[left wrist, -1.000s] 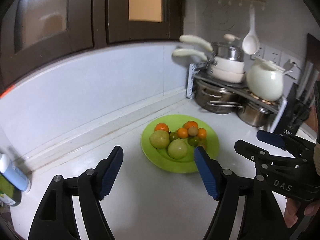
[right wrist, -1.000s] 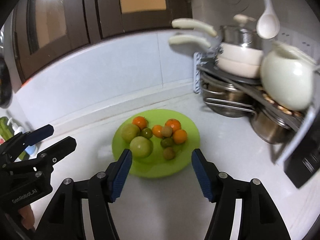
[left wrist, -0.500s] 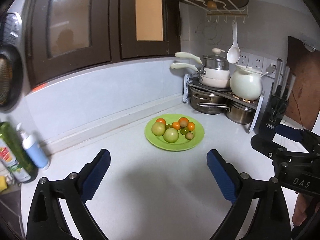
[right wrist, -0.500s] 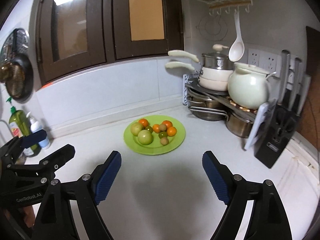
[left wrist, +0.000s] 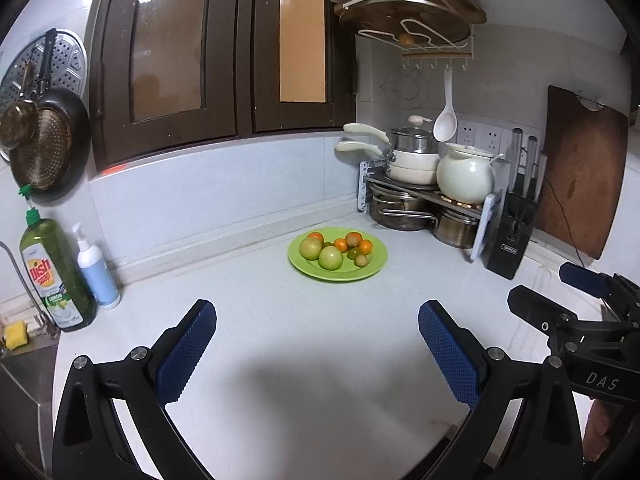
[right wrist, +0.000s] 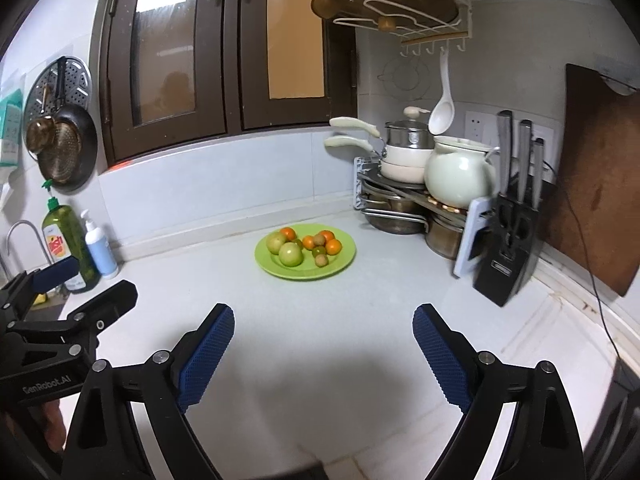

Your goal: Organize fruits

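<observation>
1. We hold our left tongs wide apart and empty above the near part of the white table, blue pads facing each other.
2. Our right tongs are likewise spread wide with nothing between them, well apart from the fruit.
3. Each pair of tongs shows at the edge of the other's view: the right at the right edge of the left wrist view, the left at the left edge of the right wrist view.
4. A green plate sits toward the table's back right corner, near the back wall.
5. On it lie two large green fruits side by side on its left half, several small oranges toward the back and right, and a few small brownish-green fruits among them.
6. A rack of pots with a pale round kettle on top stands in the back right corner, just right of the plate, a black knife block beyond it.
7. A dish soap bottle and a white pump bottle stand at the table's left edge.
</observation>
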### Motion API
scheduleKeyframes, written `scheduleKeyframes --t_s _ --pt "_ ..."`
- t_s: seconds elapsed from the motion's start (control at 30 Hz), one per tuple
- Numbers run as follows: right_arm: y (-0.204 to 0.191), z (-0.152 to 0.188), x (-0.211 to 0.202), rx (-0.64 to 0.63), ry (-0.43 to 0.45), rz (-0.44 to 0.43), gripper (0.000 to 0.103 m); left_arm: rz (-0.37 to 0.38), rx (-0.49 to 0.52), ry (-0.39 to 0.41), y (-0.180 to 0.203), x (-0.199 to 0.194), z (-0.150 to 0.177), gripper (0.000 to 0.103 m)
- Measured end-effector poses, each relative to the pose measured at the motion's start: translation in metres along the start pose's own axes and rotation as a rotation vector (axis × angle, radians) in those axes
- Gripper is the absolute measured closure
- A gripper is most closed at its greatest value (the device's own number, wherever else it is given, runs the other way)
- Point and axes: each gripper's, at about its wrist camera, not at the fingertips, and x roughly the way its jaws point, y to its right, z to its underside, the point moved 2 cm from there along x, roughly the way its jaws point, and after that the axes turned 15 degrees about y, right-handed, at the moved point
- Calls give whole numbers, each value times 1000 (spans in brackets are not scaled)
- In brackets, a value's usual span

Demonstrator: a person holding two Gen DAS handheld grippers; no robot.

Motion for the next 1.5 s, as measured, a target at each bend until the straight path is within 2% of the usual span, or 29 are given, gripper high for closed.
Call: scheduleKeyframes --t_s 0.33,0.67,1.5 --pt "4 11 -44 19 2 12 11 -14 29 16 9 -46 4 0" --pt "1 17 -70 24 9 10 11 -29 45 29 11 -75 9 0" --pt "0 18 -86 16 16 -6 11 -41 50 54 13 -94 8 0"
